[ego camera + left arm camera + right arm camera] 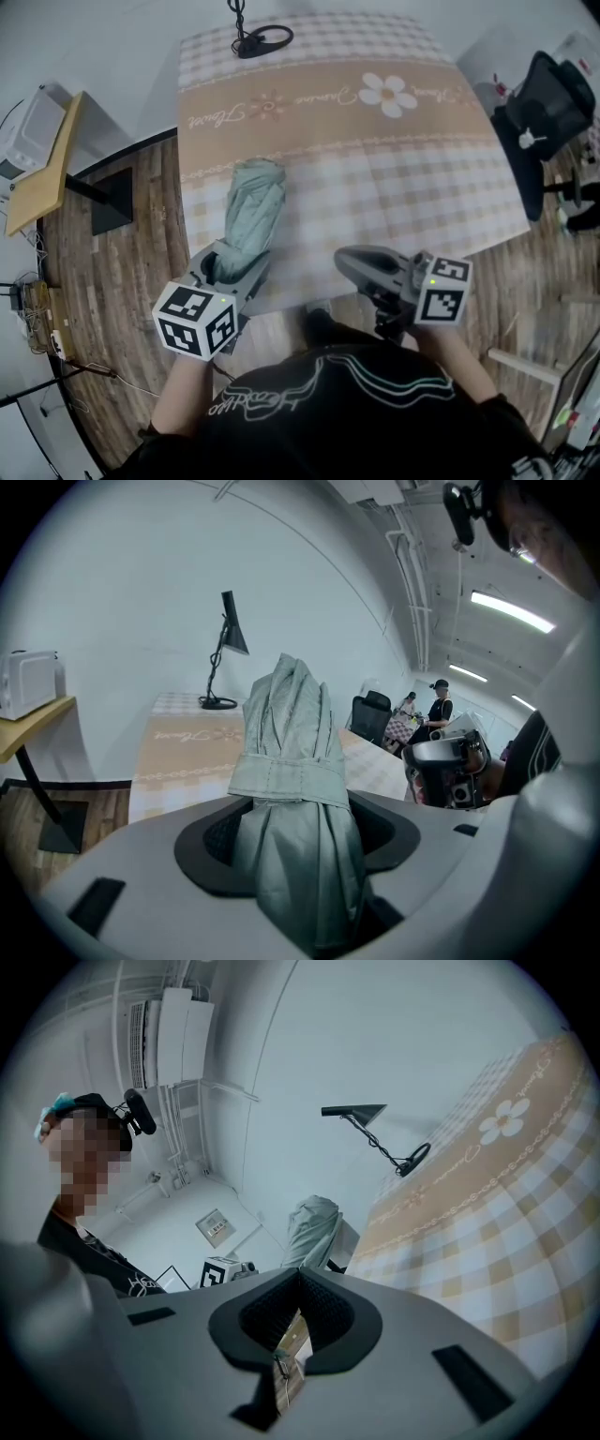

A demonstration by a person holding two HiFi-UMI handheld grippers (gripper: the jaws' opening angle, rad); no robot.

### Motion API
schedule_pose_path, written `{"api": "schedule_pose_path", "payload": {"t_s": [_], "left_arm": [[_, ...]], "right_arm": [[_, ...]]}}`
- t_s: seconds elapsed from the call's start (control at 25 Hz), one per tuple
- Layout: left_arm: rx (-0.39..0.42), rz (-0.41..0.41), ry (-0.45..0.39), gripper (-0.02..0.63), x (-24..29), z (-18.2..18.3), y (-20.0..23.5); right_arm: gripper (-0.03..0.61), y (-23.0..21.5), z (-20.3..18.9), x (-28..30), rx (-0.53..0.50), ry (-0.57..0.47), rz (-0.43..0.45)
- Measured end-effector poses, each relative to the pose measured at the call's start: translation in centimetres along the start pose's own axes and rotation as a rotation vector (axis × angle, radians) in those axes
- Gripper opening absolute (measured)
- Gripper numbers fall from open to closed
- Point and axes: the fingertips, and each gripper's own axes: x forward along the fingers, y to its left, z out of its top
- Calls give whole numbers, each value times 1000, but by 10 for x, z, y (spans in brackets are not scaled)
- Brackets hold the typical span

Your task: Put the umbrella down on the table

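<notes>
A folded pale green umbrella (pixel 251 211), bound by a strap of the same cloth, sticks out of my left gripper (pixel 228 269), whose jaws are shut on its lower part. It reaches over the near left part of the table (pixel 375 178); whether it touches the cloth I cannot tell. In the left gripper view the umbrella (pixel 291 752) fills the gap of the left gripper (pixel 295 810). My right gripper (pixel 352 262) hovers at the table's near edge, shut and empty. In the right gripper view the right gripper (pixel 298 1277) has its tips together, and the umbrella (pixel 314 1227) shows beyond.
The table wears a checked cloth with a daisy print (pixel 388 94). A black desk lamp (pixel 261 39) stands at its far edge. A black office chair (pixel 553 103) is at the right, and a wooden shelf (pixel 42 169) with a white appliance is at the left.
</notes>
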Motion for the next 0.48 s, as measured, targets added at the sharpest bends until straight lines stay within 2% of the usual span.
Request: {"api": "schedule_pose_path", "payload": {"t_s": [0.48], "left_arm": [[-1,80,109,265,62,-26,39]], "right_arm": [[12,-46,12,8,53,36,-9]]}}
